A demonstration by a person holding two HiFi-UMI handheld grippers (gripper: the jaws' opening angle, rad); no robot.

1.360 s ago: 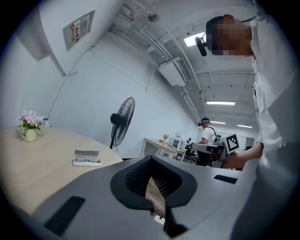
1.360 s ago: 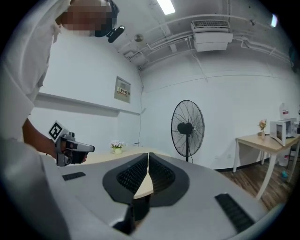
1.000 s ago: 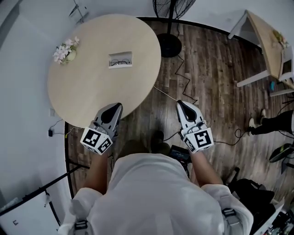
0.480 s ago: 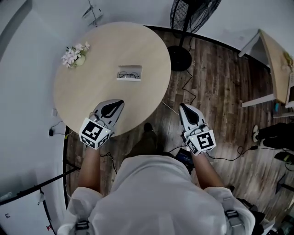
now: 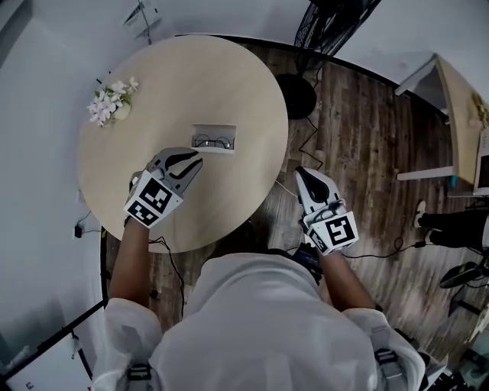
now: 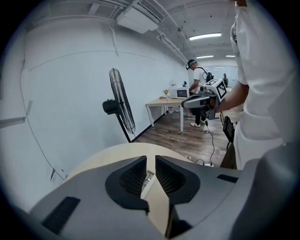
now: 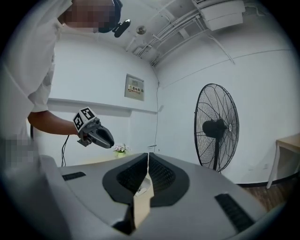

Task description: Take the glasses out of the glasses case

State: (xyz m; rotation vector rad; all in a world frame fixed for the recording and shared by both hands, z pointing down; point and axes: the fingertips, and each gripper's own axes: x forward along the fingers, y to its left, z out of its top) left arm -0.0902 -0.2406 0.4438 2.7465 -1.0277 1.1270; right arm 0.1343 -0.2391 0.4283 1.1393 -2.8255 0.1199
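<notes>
The white glasses case [image 5: 213, 139] lies open near the middle of the round beige table [image 5: 183, 76], with dark-rimmed glasses [image 5: 212, 141] inside it. My left gripper [image 5: 192, 158] hovers over the table just short of the case's near left corner. Its jaws are opening, a narrow gap shows in the left gripper view [image 6: 151, 159], and nothing is between them. My right gripper [image 5: 299, 174] hangs off the table's right edge over the wood floor, with its fingertips touching and empty in the right gripper view [image 7: 148, 157].
A small pot of flowers [image 5: 111, 98] sits at the table's far left. A standing fan [image 5: 328, 23] with its round base [image 5: 296, 95] is beyond the table. Cables [image 5: 313, 156] trail on the floor. Another table [image 5: 458, 84] and a person's legs [image 5: 458, 225] are at the right.
Both grippers moved forward. The left one went from the table's near edge to beside the case, rolled, and its jaws parted. The right stayed shut, off the table's edge.
</notes>
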